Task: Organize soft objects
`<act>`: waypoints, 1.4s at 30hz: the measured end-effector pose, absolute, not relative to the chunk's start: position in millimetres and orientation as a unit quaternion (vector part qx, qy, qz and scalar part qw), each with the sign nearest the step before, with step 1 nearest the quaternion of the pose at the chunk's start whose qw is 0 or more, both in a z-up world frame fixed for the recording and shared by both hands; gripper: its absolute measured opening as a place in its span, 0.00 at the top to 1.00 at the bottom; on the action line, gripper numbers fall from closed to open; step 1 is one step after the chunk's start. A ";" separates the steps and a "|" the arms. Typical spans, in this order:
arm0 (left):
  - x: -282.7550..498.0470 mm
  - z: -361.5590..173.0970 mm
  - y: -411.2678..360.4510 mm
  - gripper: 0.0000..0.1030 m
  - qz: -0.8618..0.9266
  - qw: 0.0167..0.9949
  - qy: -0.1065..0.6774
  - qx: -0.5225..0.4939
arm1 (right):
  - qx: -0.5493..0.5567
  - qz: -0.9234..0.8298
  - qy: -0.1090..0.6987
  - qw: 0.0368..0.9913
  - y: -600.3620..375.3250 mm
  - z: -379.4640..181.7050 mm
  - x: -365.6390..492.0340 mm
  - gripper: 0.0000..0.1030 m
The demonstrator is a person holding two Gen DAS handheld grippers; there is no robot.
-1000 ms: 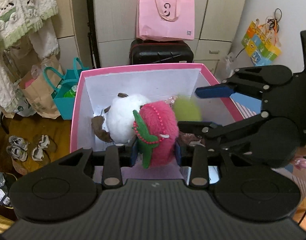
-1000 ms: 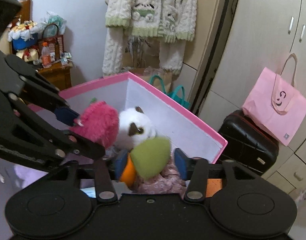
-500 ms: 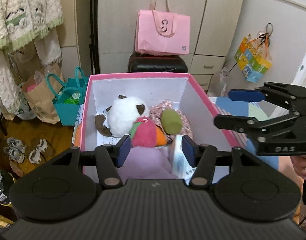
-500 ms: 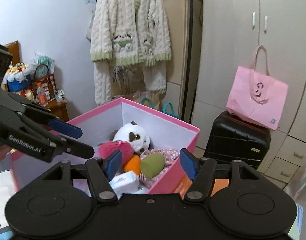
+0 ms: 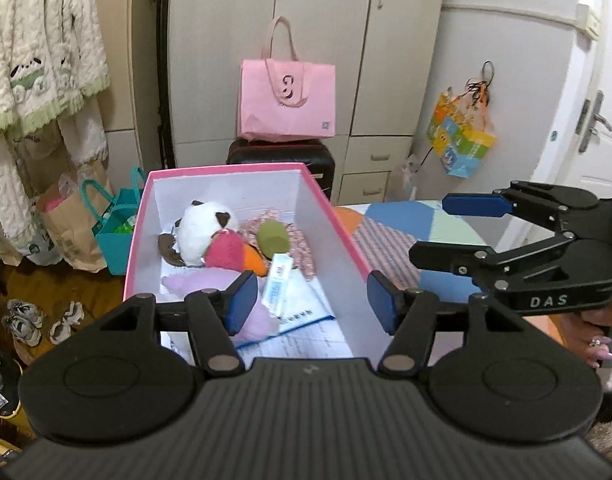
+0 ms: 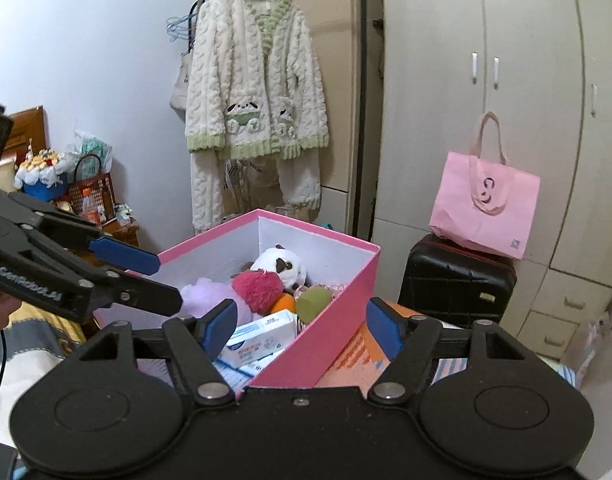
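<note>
A pink box [image 5: 337, 224] with white inner walls holds the soft toys: a white and brown plush [image 5: 202, 228], a pink strawberry plush [image 5: 226, 254], an orange and green carrot plush [image 5: 272, 238] and a lilac plush [image 5: 210, 282]. A tissue pack [image 5: 278, 284] lies among them. The box also shows in the right wrist view [image 6: 325, 328]. My left gripper [image 5: 309, 306] is open and empty above the box's near end. My right gripper [image 6: 302, 326] is open and empty, back from the box's corner; it also shows in the left wrist view [image 5: 457, 232].
A black suitcase [image 5: 282, 160] with a pink bag [image 5: 288, 100] stands behind the box by the wardrobe. A teal bag [image 5: 114, 220] and a paper bag [image 5: 66, 224] sit on the floor at left. A patterned bedspread [image 5: 401, 232] lies right of the box.
Both grippers opened and dropped their toys into the box: the left let go of the strawberry plush, the right the carrot plush. Both then pulled up and back.
</note>
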State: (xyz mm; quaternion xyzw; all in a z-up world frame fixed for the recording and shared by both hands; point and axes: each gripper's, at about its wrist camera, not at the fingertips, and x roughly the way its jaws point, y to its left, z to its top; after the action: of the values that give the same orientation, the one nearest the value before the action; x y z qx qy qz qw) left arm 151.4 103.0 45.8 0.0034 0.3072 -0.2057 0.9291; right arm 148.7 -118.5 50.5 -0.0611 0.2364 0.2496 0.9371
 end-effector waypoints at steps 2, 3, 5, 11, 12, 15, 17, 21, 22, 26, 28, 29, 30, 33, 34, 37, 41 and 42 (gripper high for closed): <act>138.4 48.8 100.5 0.40 -0.210 0.930 0.301 0.005 | -0.051 0.236 0.235 0.942 -124.9 51.6 139.4 0.25; 131.9 50.3 99.1 0.40 -0.213 0.931 0.298 0.007 | -0.053 0.227 0.233 0.944 -127.4 52.2 134.0 0.23; 120.6 53.6 96.9 0.38 -0.217 0.932 0.290 0.011 | -0.064 0.203 0.223 0.951 -130.8 53.9 123.0 0.20; 94.3 61.5 91.5 0.37 -0.219 0.935 0.278 0.016 | -0.031 0.186 0.224 0.956 -148.4 62.4 98.9 0.15; 90.3 61.7 90.9 0.36 -0.221 0.935 0.276 0.016 | -0.023 0.184 0.225 0.957 -151.9 63.1 95.9 0.14; 79.1 60.7 89.3 0.28 -0.218 0.938 0.270 0.017 | -0.016 0.172 0.225 0.959 -158.1 62.8 86.3 0.11; 72.0 58.9 88.7 0.26 -0.221 0.938 0.267 0.016 | -0.010 0.167 0.222 0.961 -161.9 62.0 79.6 0.11; 63.2 53.8 85.8 0.23 -0.219 0.937 0.273 0.018 | 0.001 0.163 0.222 0.961 -166.6 58.6 70.8 0.11; 61.6 52.4 84.8 0.22 -0.219 0.936 0.276 0.021 | 0.000 0.159 0.221 0.962 -165.3 58.1 68.4 0.10; 56.3 48.5 82.9 0.09 -0.219 0.935 0.277 0.026 | -0.008 0.150 0.217 0.964 -161.0 54.4 56.3 0.07; 54.5 45.8 83.4 0.02 -0.214 0.936 0.280 0.020 | -0.019 0.138 0.211 0.967 -156.7 52.9 48.4 0.00; 54.1 44.5 83.9 0.01 -0.209 0.937 0.280 0.016 | -0.023 0.131 0.210 0.969 -156.2 52.0 46.1 0.00; 54.0 43.0 83.1 0.01 -0.201 0.938 0.282 0.015 | -0.025 0.121 0.211 0.970 -154.6 50.8 43.1 0.00; 54.9 38.2 77.5 0.01 -0.172 0.941 0.289 0.029 | -0.021 0.091 0.224 0.970 -152.7 49.3 36.8 0.00; 55.3 36.5 75.3 0.01 -0.159 0.943 0.290 0.036 | -0.019 0.083 0.229 0.970 -152.5 48.4 35.1 0.00; 54.7 32.7 72.1 0.01 -0.141 0.946 0.286 0.049 | -0.020 0.068 0.239 0.969 -152.7 46.1 30.4 0.00; 47.5 29.6 68.0 0.01 -0.116 0.959 0.254 0.054 | -0.006 0.051 0.240 0.969 -155.7 45.0 24.3 0.00; 46.2 28.5 68.1 0.01 -0.112 0.961 0.249 0.049 | -0.002 0.047 0.240 0.970 -156.7 43.6 21.7 0.00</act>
State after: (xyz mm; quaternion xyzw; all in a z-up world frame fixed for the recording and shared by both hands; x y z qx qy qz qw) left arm 46.2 68.1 28.4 0.0489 0.2487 -0.1119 0.9608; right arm 21.7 -156.7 43.6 -0.0019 0.2399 0.0474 0.9696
